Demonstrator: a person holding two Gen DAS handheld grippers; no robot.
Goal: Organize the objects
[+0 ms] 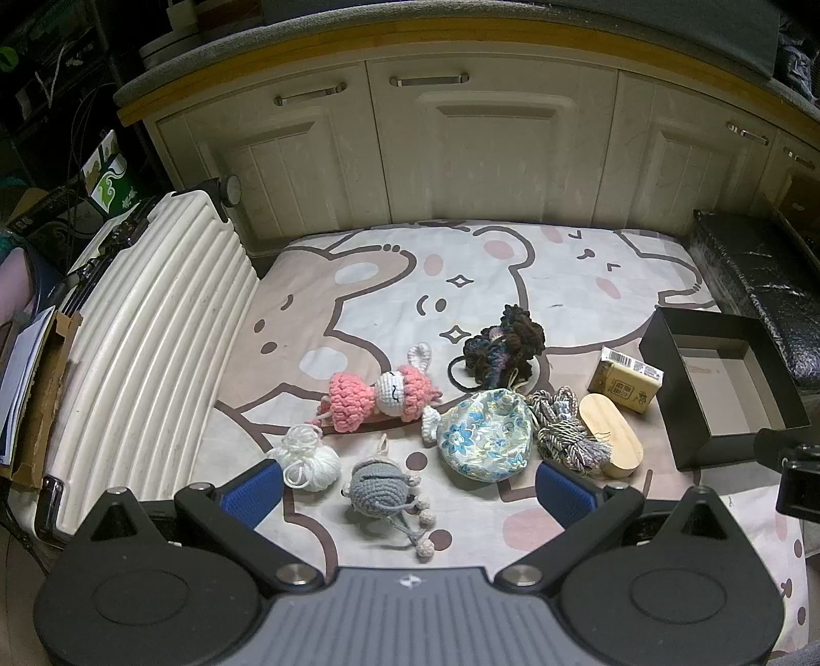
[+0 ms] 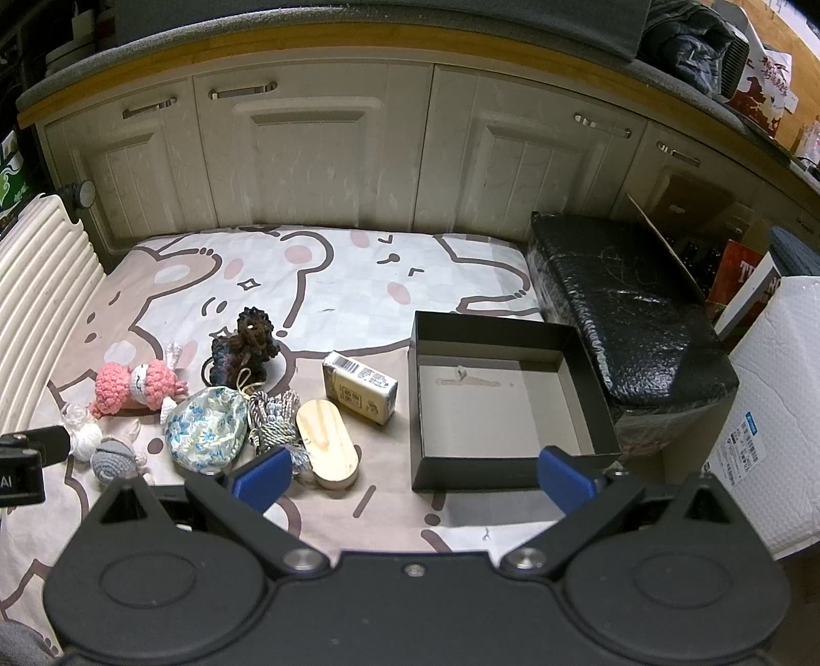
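Both views were lit unevenly from above: the printed cloth (image 1: 512, 266) and the cabinet doors (image 1: 492, 153) stood bright, while the far corners fell into near black. The top left corner of the left wrist view was almost unreadable. The black box (image 2: 492, 466) threw a soft shadow onto the cloth along its near edge. Small white glints sat on the shiny black wrapped bundle (image 2: 630, 307) and on the metal door handles (image 2: 241, 92). Fisheye bending curved the countertop (image 2: 359, 48) into an arc, and straight lines bowed toward every edge. Focus held sharp at the centre, with slight softening and colour noise in the dim margins.
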